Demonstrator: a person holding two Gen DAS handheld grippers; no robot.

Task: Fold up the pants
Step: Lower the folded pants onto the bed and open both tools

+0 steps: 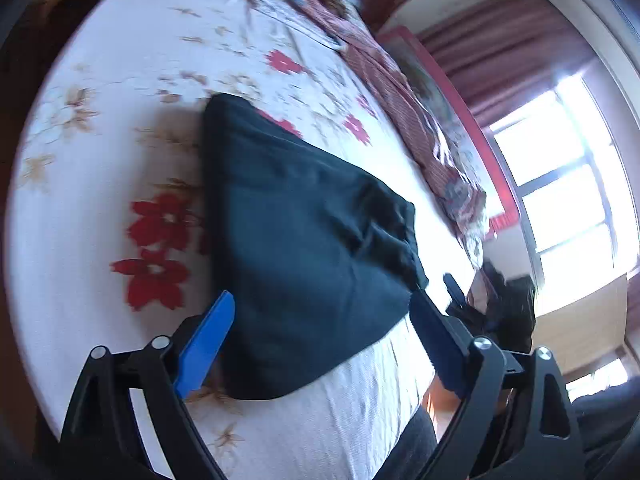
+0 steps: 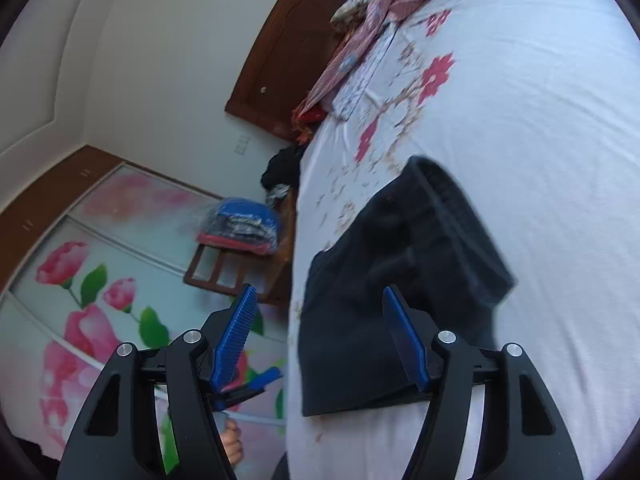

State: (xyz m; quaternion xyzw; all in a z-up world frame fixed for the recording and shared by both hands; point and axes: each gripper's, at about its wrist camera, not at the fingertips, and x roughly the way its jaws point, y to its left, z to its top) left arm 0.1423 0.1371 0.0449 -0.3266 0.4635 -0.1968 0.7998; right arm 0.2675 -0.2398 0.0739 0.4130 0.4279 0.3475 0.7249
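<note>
The dark pants (image 1: 300,220) lie folded into a compact bundle on the white flowered bedsheet (image 1: 120,80). In the left wrist view my left gripper (image 1: 322,296) stands wide open just above the bundle's near end. Its blue pads (image 1: 212,336) are on either side and press on nothing. In the right wrist view the same pants (image 2: 420,240) lie by the bed's edge, ribbed waistband at the far end. My right gripper (image 2: 320,292) is open over their near corner and holds nothing. A person's hand (image 2: 232,440) shows low down, under a blue finger of the left gripper.
A red striped blanket (image 1: 384,80) and pillows lie along the head of the bed by a wooden headboard (image 2: 280,52). A chair (image 2: 224,264) with bagged folded clothes stands beside the bed, before a flower-printed wardrobe (image 2: 80,280). Window and curtains (image 1: 520,40) are beyond.
</note>
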